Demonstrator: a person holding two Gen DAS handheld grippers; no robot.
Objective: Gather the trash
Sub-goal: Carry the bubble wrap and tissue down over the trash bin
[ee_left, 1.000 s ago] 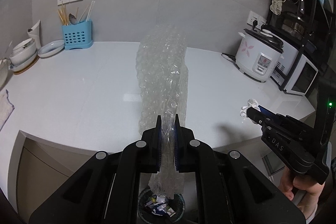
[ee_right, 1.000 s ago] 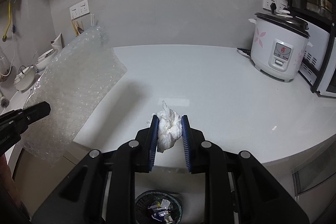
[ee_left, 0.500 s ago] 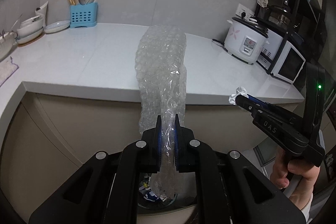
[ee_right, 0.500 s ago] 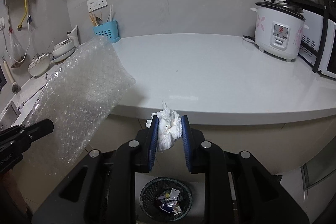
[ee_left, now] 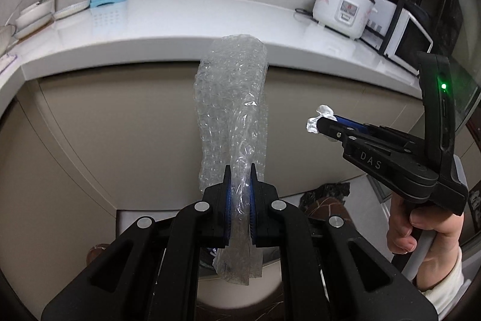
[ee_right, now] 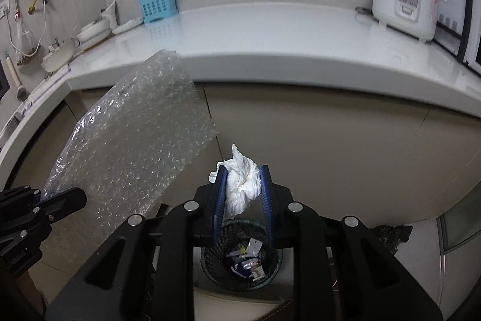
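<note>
1. both grippers are coming down and away from the white stone counter (ee_right: 270,29). a second ago they were level with its top, and now they are hanging in front of the beige cupboard doors under it.
2. the left gripper (ee_left: 240,188) is squeezing tight on the see-through sheet of bubble wrap (ee_left: 233,110). the sheet is sticking up past the fingers and hanging down under them.
3. the right gripper (ee_right: 243,191) is pinching the white crumpled ball of tissue paper (ee_right: 242,185), and the ball is sitting between its two blue pads (ee_right: 219,194).
4. the round black mesh trash bin (ee_right: 210,263) is now sitting right under the right gripper on the floor. i am guessing the tissue is almost ready to drop in, and the bubble wrap is needing to move a bit to the side first.
5. counting: two grippers, two pieces of trash being held (one bubble wrap, one tissue), and one bin with some small wrappers (ee_right: 246,260) already in it.
6. counting the counter things: one white rice cooker with pink flowers (ee_right: 402,5) and one blue plastic holder with chopsticks and spoons (ee_right: 157,5).
</note>
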